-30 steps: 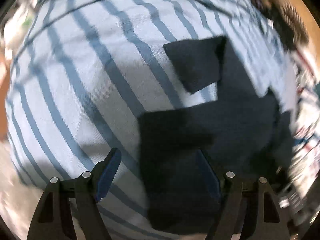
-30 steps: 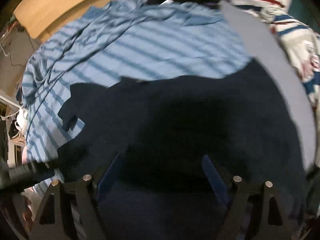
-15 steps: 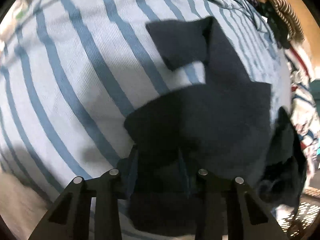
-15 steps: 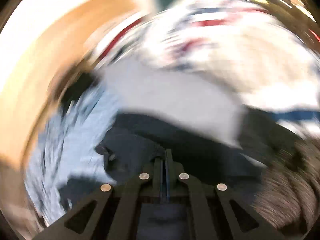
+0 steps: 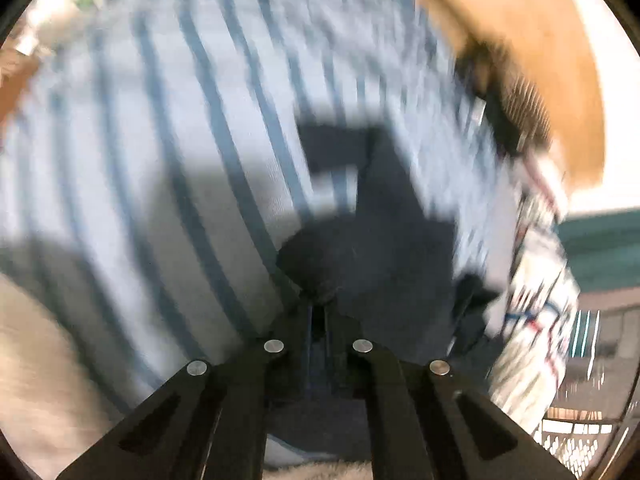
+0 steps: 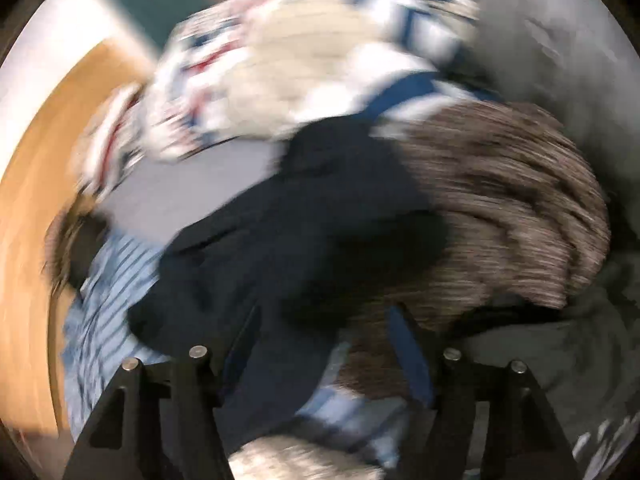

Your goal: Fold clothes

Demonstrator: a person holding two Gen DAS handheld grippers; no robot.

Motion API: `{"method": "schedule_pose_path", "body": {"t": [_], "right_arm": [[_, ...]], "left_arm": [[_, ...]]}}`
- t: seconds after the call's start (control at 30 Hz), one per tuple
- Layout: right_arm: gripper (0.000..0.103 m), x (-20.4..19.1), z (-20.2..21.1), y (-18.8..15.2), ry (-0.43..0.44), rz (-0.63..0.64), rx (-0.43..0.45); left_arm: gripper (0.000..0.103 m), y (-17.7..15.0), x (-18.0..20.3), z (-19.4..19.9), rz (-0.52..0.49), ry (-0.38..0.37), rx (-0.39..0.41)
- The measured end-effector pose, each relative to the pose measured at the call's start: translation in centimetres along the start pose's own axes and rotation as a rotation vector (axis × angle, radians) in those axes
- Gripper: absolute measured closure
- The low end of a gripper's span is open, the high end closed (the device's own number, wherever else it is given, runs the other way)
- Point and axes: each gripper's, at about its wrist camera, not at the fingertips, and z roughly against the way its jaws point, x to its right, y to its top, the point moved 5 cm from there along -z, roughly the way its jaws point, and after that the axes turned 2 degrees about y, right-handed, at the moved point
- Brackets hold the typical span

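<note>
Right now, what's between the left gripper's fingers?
A bunched fold of the dark navy garment, pinched between the left gripper fingers, which are closed on it. It shows in the left wrist view, with the blue striped shirt underneath.

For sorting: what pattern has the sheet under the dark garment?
Light blue sheet with darker stripes; left wrist view.

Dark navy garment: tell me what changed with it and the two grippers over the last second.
The left gripper closed from wide open onto an edge of the dark navy garment and now bunches it up. The right gripper swung toward the clothes pile, snapped shut, and its jaws are opening again, pads apart above the navy cloth. The blue striped shirt stayed spread underneath.
</note>
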Motion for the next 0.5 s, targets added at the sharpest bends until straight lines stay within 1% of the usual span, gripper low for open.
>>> {"method": "schedule_pose_path", "body": {"t": [0.03, 0.07, 0.1, 0.13, 0.17, 0.2, 0.23, 0.27, 0.3, 0.37, 0.43, 0.5], "right_arm": [[0.022, -2.2, -0.3, -0.3, 0.023, 0.054, -0.007], [0.019, -4.6, -1.0, -0.8, 0.049, 0.116, -0.026], [0.019, -6.4, -2.2, -1.2, 0.062, 0.157, -0.056], [0.019, -8.3, -3.3, -1.6, 0.075, 0.198, -0.086], [0.019, -10.1, -4.5, -2.1, 0.089, 0.239, -0.116], [0.019, -11.7, -5.8, -2.4, 0.098, 0.276, -0.154], [0.019, -13.0, -7.4, -2.7, 0.097, 0.307, -0.205], [0.020, -14.2, -8.8, -2.9, 0.090, 0.338, -0.245], [0.020, -15.5, -9.9, -3.1, 0.079, 0.372, -0.268], [0.020, -17.8, -12.1, -3.3, 0.050, 0.441, -0.302], [0.018, -19.1, -14.7, -3.1, -0.037, 0.532, -0.319], [0.018, -20.2, -17.3, -3.0, -0.138, 0.629, -0.346]], "left_arm": [[0.099, 0.5, -0.5, 1.3, 0.017, 0.012, 0.032], [0.099, 1.6, -1.1, 2.3, 0.036, 0.028, 0.045], [0.098, 2.0, -1.3, 2.4, 0.042, 0.031, 0.028], [0.094, 3.0, -1.1, 1.9, 0.037, 0.047, -0.012], [0.081, 3.1, -0.6, 1.2, 0.017, 0.079, -0.075], [0.069, 3.7, 1.7, -0.2, 0.005, 0.091, -0.100], [0.041, 3.0, 3.1, -0.7, -0.016, 0.102, -0.117], [0.029, 2.7, 4.1, -1.0, -0.049, 0.097, -0.115], [0.029, 2.9, 5.8, -1.8, -0.077, 0.091, -0.103], [0.029, 2.2, 9.9, -3.0, -0.174, 0.081, -0.100], [0.029, 0.8, 12.6, -3.9, -0.294, 0.071, -0.137], [0.029, -0.7, 16.3, -7.5, -0.417, 0.083, -0.210]]}}
